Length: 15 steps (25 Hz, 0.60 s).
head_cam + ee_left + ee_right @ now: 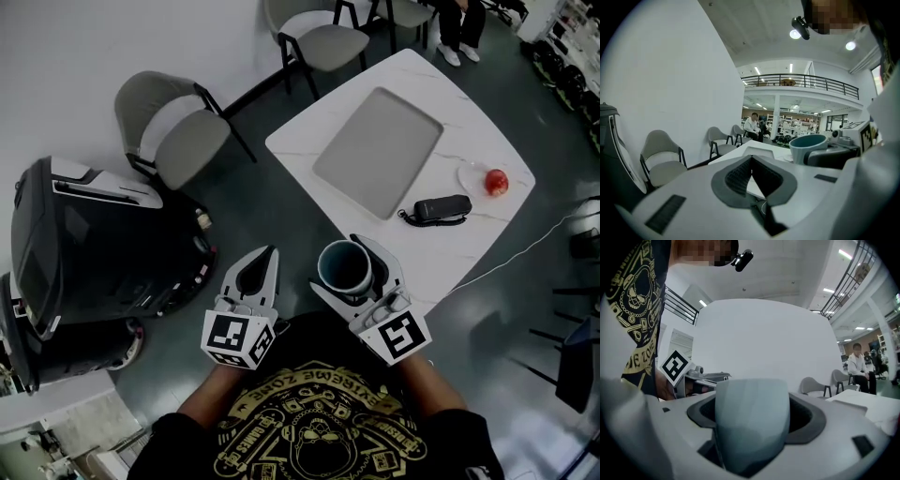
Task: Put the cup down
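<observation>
A grey-blue cup (344, 266) stands upright between the jaws of my right gripper (351, 265), which is shut on it, just off the near corner of the white table (469, 122). In the right gripper view the cup (752, 425) fills the gap between the jaws. My left gripper (265, 268) hangs beside it over the dark floor, shut with nothing in it; in the left gripper view its pads (740, 176) meet at the tips and the cup (807, 147) shows at the right.
On the table lie a grey tray (377, 150), a black pouch (442, 209) and a small plate (473, 176) with a red fruit (496, 182). Grey chairs (173, 131) stand along the wall. A black machine (84, 248) sits at left. A cable (525, 246) trails off the table's right edge.
</observation>
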### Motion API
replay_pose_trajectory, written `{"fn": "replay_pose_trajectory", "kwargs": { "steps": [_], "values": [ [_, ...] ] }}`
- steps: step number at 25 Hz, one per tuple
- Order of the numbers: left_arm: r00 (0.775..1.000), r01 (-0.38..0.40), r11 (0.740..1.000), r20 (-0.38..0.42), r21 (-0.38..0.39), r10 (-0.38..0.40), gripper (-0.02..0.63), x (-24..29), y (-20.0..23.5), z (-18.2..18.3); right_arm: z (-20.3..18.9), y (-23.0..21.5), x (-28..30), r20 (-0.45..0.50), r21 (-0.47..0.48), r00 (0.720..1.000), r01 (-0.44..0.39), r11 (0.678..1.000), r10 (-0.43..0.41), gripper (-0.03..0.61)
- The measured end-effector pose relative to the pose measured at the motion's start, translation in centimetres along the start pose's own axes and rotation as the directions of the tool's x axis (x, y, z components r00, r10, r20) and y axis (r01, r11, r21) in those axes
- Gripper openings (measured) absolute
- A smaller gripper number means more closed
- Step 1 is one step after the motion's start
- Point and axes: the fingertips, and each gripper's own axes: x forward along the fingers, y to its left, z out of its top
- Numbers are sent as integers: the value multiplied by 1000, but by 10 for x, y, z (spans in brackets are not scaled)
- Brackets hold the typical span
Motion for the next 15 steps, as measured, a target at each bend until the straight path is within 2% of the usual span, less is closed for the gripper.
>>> {"fn": "replay_pose_trajectory", "kwargs": {
  "steps": [8,15],
  "values": [
    [1000,30,999,2,-14,-30,9,45,-23,16,8,-54,-15,20,-21,999,37,999,-36,380],
    [997,81,997,-19,-12,-81,9,78,-28,21,5,-84,-13,11,-23,996,84,996,-84,380]
  ]
}}
